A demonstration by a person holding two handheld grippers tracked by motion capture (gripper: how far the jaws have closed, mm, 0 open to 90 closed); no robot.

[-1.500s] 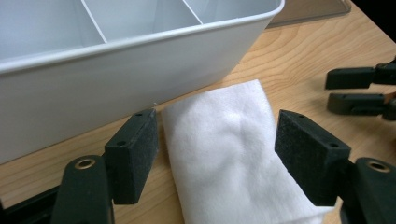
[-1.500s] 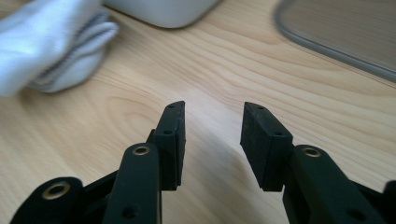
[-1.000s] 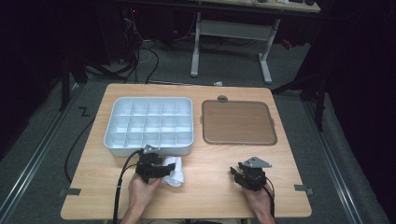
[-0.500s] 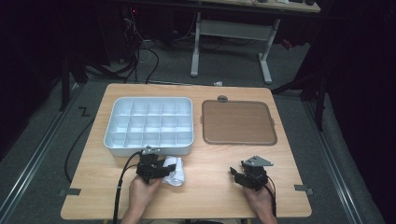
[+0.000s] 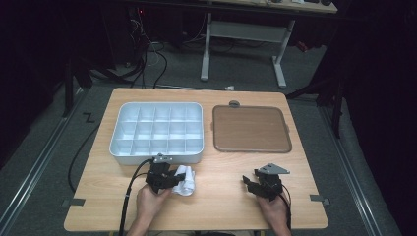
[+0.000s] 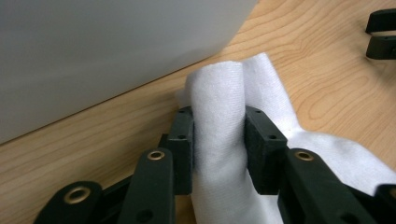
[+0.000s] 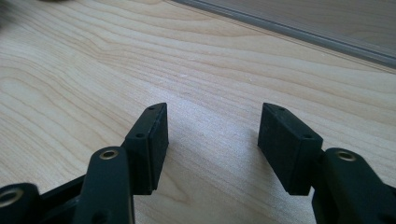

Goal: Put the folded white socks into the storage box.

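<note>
Partly hidden, white cloth point(image 6: 219, 126) — pinched by left gripper point(image 6: 218, 135) jaws — right gripper point(image 7: 212, 135) jaws spread.

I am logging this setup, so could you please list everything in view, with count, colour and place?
cloth: one, white, near the table's front left, just in front of the tray, pinched by the left tool.
tray: one, pale grey with many compartments, back left of the table.
board: one, brown with a grey rim, back right of the table.
table: one, light wood, centre.
desk frame: one, pale grey, on the floor behind the table.
cables: several, dark, on the floor at back left.
left tool: one, black, shut on the cloth.
right tool: one, black, open over bare table.
</note>
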